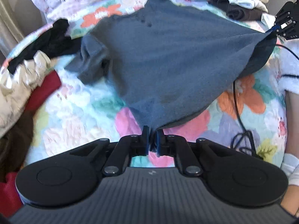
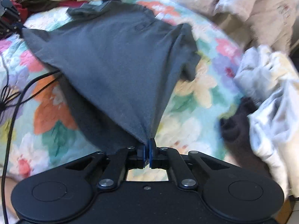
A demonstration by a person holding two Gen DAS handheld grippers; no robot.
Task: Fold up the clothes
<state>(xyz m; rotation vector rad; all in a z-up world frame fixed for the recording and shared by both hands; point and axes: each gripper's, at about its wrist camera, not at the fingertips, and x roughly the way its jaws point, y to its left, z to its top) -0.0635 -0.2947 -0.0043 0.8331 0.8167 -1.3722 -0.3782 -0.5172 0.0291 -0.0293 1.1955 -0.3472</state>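
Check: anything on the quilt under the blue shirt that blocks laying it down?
Mostly clear floral quilt, but a black cable runs beneath the blue-grey cotton shirt, near the corner held by the right tool. The left tool side looks clear.

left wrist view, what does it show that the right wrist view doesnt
Only the left wrist view shows the two small dark buttons near the shirt's neck and a bunched sleeve at the left.

Only the right wrist view shows the other sleeve hanging at the right and a pale heap of laundry beside it.

Both show the blue shirt stretched over the floral quilt, pinched at one corner by the left tool and at another by the right tool, plus a black cable.
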